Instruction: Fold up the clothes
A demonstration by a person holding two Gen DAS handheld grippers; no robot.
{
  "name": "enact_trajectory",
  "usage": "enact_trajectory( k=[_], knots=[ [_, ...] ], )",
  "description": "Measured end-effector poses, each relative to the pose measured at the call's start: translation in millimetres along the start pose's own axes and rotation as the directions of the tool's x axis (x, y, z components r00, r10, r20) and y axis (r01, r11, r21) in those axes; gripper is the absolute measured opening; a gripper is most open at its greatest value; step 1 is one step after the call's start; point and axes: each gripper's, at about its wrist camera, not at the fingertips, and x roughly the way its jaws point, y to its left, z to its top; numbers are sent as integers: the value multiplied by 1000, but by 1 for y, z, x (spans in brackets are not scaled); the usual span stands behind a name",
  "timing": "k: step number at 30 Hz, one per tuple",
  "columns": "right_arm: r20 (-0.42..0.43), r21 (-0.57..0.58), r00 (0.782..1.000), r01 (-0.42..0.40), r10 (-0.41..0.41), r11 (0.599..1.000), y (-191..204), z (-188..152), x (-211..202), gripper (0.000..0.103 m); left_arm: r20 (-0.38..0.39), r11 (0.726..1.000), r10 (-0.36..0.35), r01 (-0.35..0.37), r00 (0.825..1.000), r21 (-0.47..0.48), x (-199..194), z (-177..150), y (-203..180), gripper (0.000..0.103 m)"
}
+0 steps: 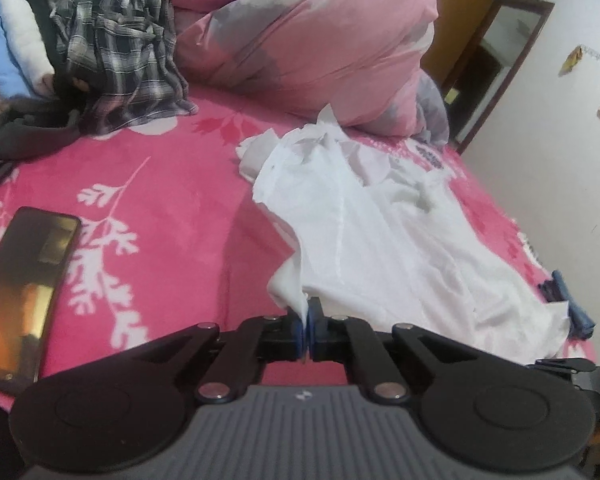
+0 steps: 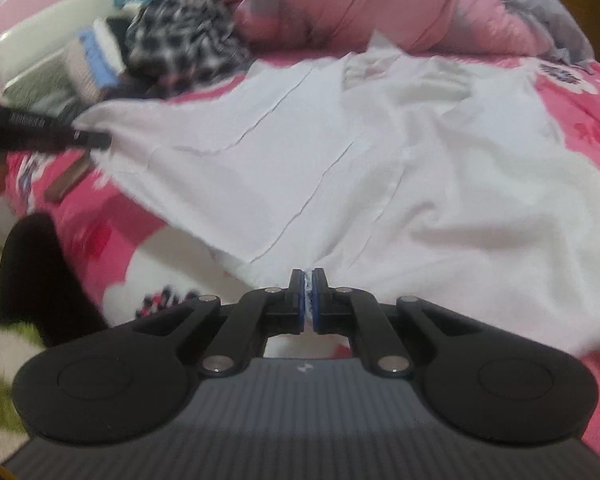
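A white garment [image 1: 364, 232] lies rumpled across the pink floral bedspread [image 1: 160, 184]. My left gripper [image 1: 306, 322] is shut on a near corner of it, the cloth pinched between the blue pads and lifted off the bed. In the right wrist view the same white garment [image 2: 340, 168] spreads wide, and my right gripper [image 2: 308, 296] is shut on its near hem, with white fabric showing between the pads. The left gripper [image 2: 96, 140] appears at the left edge there, pulling the garment's other corner taut.
A plaid shirt [image 1: 116, 52] and stacked folded clothes [image 1: 8, 52] sit at the back left. A big pink duvet [image 1: 320, 40] fills the back. A phone [image 1: 24, 292] lies on the bed at the left. A small blue item [image 1: 572, 304] rests at the bed's right edge.
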Motion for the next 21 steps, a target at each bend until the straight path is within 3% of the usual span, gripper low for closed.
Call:
enact_trajectory(
  k=[9, 14, 21],
  knots=[
    [-86, 10, 996, 6, -5, 1000, 11, -14, 6, 6, -85, 996, 80, -76, 993, 50, 22, -16, 6, 7],
    [-92, 58, 995, 32, -27, 998, 3, -18, -2, 15, -54, 996, 87, -86, 995, 19, 10, -16, 12, 25],
    [-28, 134, 999, 43, -39, 990, -11, -11, -17, 15, -12, 997, 75, -75, 997, -16, -20, -16, 15, 28]
  ],
)
